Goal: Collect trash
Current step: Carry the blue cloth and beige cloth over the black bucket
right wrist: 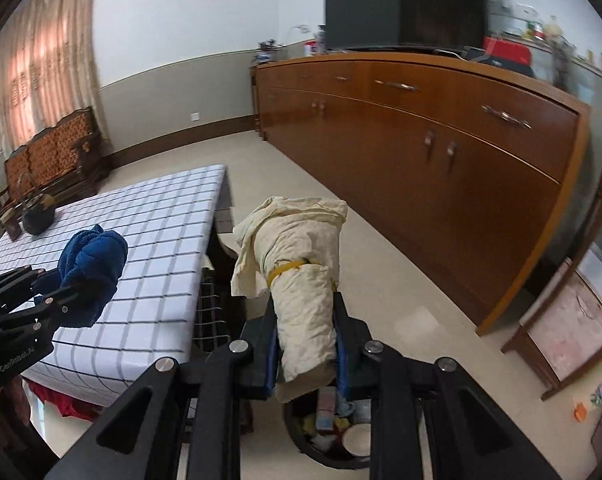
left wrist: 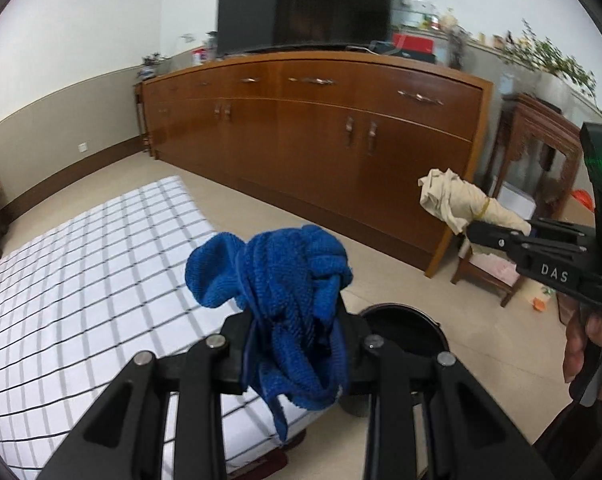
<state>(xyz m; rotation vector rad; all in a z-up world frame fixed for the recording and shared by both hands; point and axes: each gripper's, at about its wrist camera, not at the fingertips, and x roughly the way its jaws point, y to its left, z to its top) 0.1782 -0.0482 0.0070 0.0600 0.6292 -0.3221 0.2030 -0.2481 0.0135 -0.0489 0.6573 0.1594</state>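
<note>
Right tool (right wrist: 307,344) is clamped on a cream cloth bundle (right wrist: 301,272), its blue-lined pads pressing both sides of the bundle's lower end. The bundle's long axis runs up and away along the fingers, toward the upper centre of the right wrist frame, with a yellow band (right wrist: 287,269) around its middle. Directly beneath this tool, at lower centre of the frame, the dark trash bin (right wrist: 301,446) stands on the floor, already holding mixed scraps. Judgement: the drop turns on this vertical relation; the bundle hangs just above the bin mouth, so the right hand is the nearer of the two to release. Left tool (left wrist: 297,344) is clamped on a crumpled blue towel (left wrist: 277,272), which bulges above the fingers and trails a loose tail below them. In the left wrist frame the bin rim (left wrist: 405,316) shows just right of the towel and lower, partly hidden behind the tool; the towel sits beside the bin, not over it, by the edge of the checked desk (left wrist: 81,272). Judgement: the left tool must shift rightward in its frame before letting go. Writing: "DAS" is legible on the right tool's body at right of the left wrist frame; a line on the left tool's body at lower left of the right wrist frame is too small to read with certainty.
</note>
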